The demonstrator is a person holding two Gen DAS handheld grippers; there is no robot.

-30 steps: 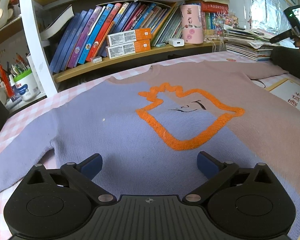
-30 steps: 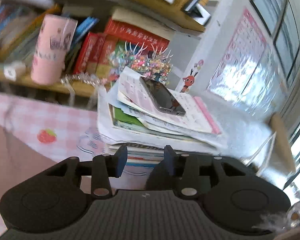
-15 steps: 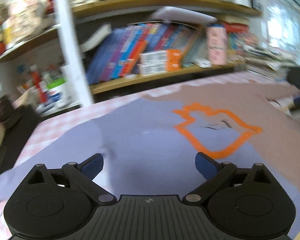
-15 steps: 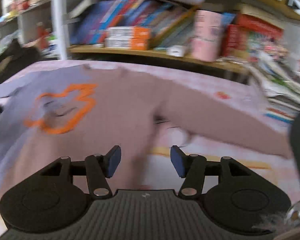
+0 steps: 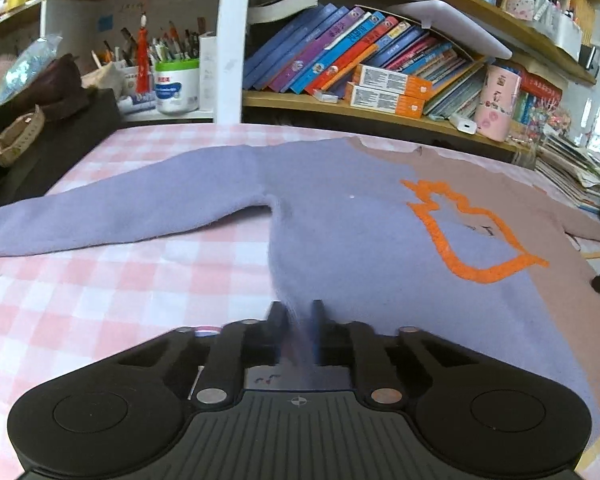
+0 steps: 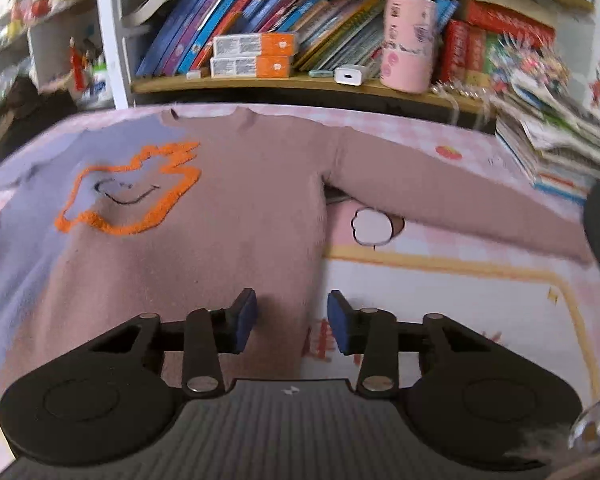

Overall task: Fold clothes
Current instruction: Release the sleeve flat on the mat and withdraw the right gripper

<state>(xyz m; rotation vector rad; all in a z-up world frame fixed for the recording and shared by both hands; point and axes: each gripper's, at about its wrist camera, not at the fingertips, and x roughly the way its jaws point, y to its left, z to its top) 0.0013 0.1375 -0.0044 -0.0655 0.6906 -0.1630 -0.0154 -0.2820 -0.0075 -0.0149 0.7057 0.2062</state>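
- Left gripper (image 5: pixel 296 320): jaws pinched shut on the lilac side edge of a two-tone lilac-and-mauve knitted sweater (image 5: pixel 340 224).
- Right gripper (image 6: pixel 292 322): jaws narrow and closing, astride the mauve side edge, not yet pressing.
- Sweater: spread flat on the pink-checked surface (image 5: pixel 100 280), sleeves outstretched.

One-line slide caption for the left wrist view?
Left gripper shut on the purple side hem of the sweater spread flat on the checked tablecloth.

Pink-checked table (image 5: pixel 100 300) carries the two-tone sweater (image 5: pixel 360 232) spread flat, sleeves out at nine and three o'clock, paper stack (image 6: pixel 556 152) at two.
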